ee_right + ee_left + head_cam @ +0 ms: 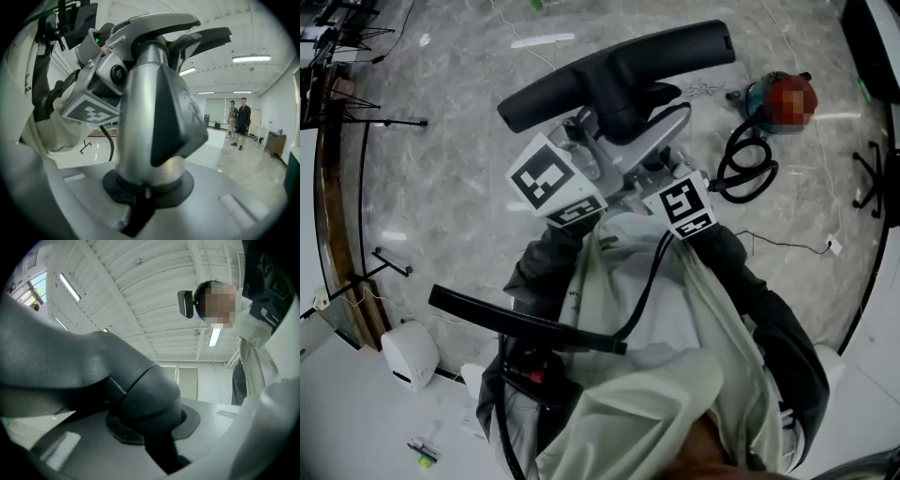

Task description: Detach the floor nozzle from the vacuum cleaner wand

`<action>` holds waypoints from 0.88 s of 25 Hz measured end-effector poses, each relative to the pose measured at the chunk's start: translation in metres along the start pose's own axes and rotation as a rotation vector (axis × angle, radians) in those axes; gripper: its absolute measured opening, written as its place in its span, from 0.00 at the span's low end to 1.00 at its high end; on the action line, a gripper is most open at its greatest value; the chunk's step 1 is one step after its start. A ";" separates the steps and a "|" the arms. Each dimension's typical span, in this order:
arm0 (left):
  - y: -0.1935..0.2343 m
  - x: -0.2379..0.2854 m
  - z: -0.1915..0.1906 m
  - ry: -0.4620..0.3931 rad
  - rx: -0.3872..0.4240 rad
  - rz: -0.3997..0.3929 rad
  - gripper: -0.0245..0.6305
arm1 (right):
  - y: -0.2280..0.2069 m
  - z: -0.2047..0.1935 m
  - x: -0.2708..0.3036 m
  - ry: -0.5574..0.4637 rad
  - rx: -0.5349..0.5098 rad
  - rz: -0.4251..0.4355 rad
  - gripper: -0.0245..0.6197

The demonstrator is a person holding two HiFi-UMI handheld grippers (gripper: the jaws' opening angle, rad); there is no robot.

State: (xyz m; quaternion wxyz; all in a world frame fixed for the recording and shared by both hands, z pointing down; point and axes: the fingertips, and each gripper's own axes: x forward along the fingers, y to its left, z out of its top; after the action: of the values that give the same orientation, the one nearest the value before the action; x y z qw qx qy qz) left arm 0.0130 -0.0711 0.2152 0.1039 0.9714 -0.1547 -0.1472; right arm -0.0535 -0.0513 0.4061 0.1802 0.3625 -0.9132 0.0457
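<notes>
In the head view the long black floor nozzle (619, 66) is held up above the marble floor, with the silver wand (642, 141) running from its neck toward me. My left gripper (572, 173), under its marker cube, is shut on the nozzle's dark neck (145, 399), which fills the space between the jaws of the left gripper (150, 430). My right gripper (664, 186) is shut on the silver wand (145, 112); the tube with its dark clip stands between the jaws of the right gripper (147, 190). In the head view the cubes hide the jaws.
A teal canister (761, 94) with a coiled black hose (745, 169) lies on the floor at the right. Black stand legs (389, 122) sit at the left, a white device (410, 354) below them. A black bar (525, 323) crosses my torso. Two people (239, 122) stand far off.
</notes>
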 end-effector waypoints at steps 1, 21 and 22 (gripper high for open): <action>-0.001 -0.001 0.000 0.001 -0.002 -0.011 0.16 | 0.001 0.000 0.000 -0.001 -0.001 0.008 0.10; -0.030 0.000 -0.009 0.016 -0.046 -0.185 0.15 | 0.038 -0.009 -0.023 -0.008 0.042 0.358 0.10; -0.022 0.001 -0.009 0.022 -0.043 -0.124 0.15 | 0.029 -0.008 -0.017 0.000 0.038 0.251 0.10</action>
State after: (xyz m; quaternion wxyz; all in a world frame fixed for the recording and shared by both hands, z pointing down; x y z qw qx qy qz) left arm 0.0221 -0.0499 0.2178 0.1173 0.9782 -0.0899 -0.1459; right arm -0.0590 -0.0176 0.4090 0.1662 0.2488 -0.9504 0.0854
